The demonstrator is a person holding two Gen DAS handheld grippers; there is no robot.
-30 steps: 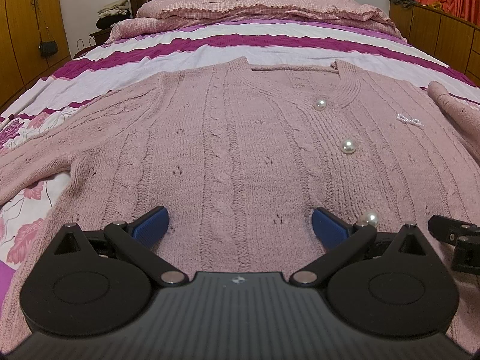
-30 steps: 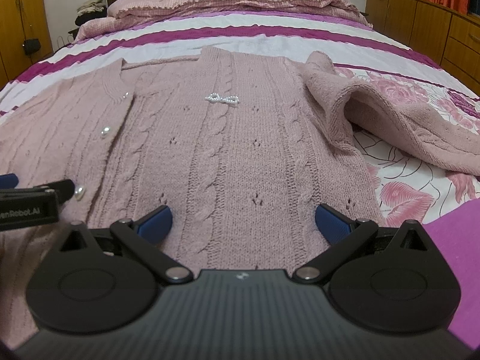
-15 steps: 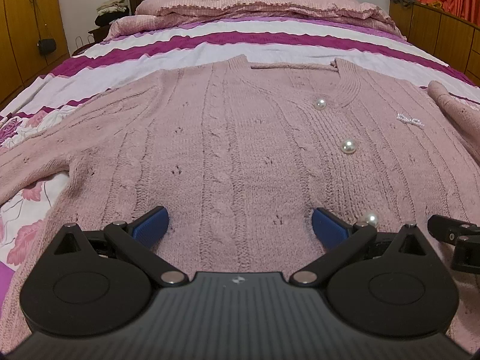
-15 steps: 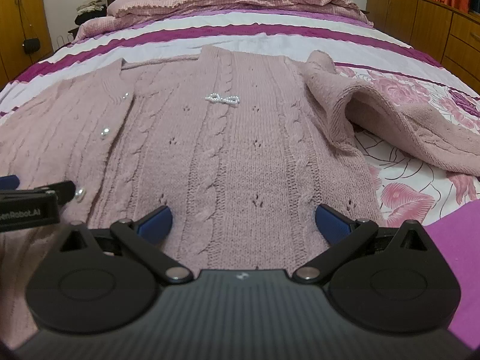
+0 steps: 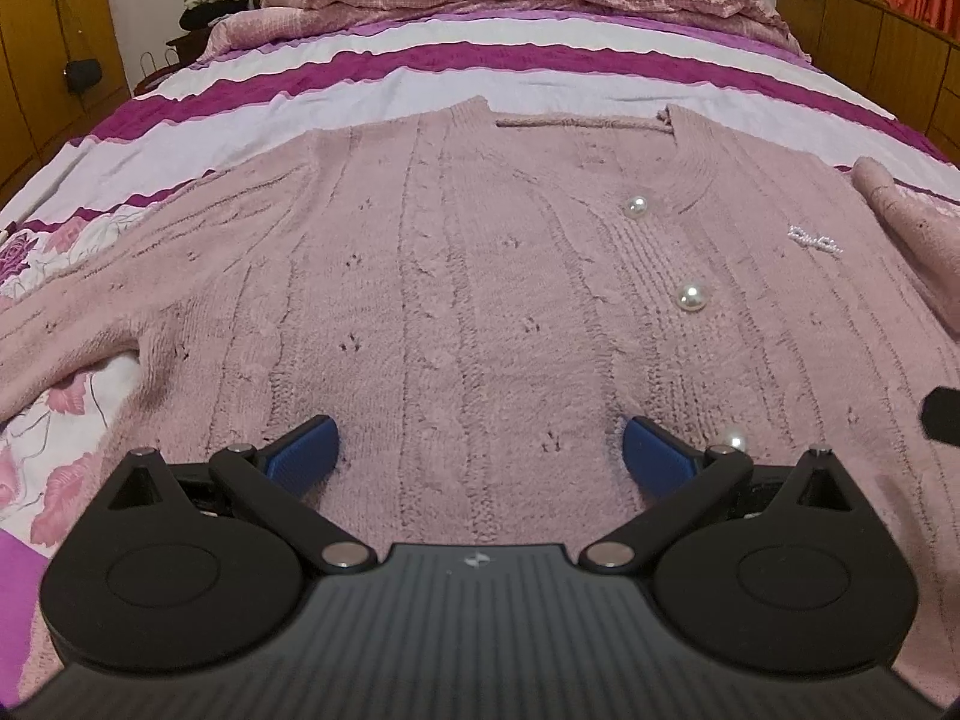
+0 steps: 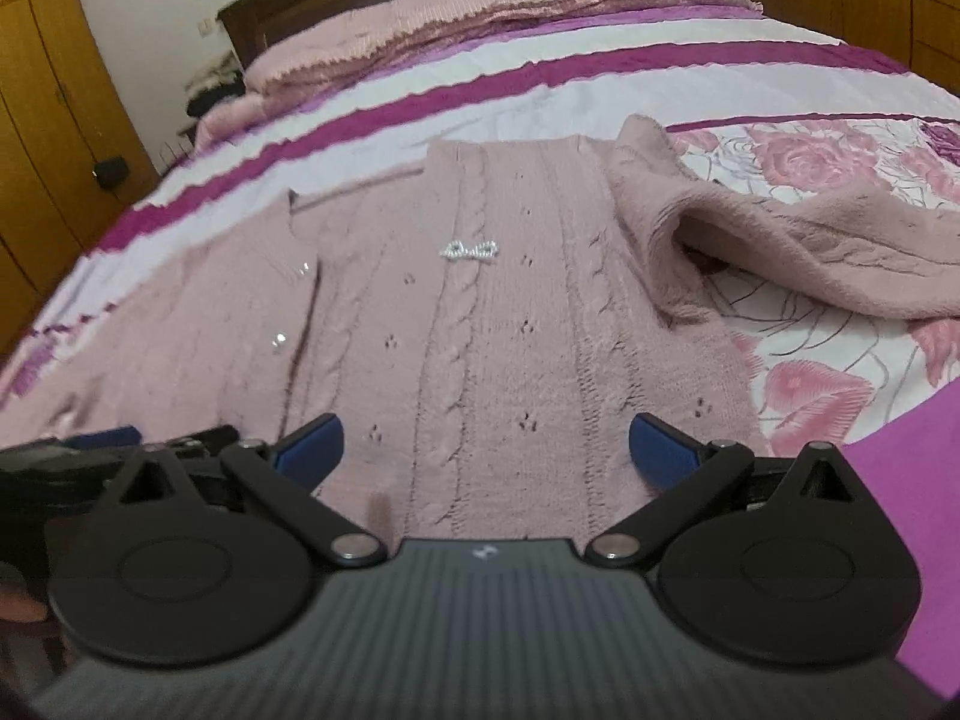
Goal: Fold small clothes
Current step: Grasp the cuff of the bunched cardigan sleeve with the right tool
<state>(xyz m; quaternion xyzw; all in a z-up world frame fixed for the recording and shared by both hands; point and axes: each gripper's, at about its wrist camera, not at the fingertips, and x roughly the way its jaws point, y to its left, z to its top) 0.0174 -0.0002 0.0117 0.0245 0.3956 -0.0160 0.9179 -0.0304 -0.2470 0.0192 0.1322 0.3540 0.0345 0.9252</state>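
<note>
- Your pink cable-knit cardigan [image 5: 480, 300] lies face up and buttoned on the bed [image 5: 420, 69], hem toward you, neckline toward the pillows.
- No fold shows on the body: both front panels lie flat, the pearl buttons [image 5: 691, 299] run down the placket, and the small bow brooch [image 6: 469, 251] sits on the chest panel.
- Your left tool [image 5: 477, 450] hangs over the hem with its blue pads set wide apart and nothing between them; whether the pads touch the knit cannot be told.
- Your right tool [image 6: 485, 444] stands just as wide over the hem on the other panel, gripping nothing. Its view is tilted and slightly blurred.
- The sleeve on your right [image 6: 780, 246] is bunched and humped at the shoulder, trailing off across the floral sheet [image 6: 840, 168].
- The sleeve on your left [image 5: 78, 330] lies stretched out sideways, flatter, away from the body.
- Judged from this, folding has not really begun: the garment is laid out, and that is all.
- Left to do, most likely: bring each sleeve in over the body, then fold the body up from the hem.
- The humped right sleeve looks the likelier first job, since it needs flattening before it can fold cleanly.
</note>
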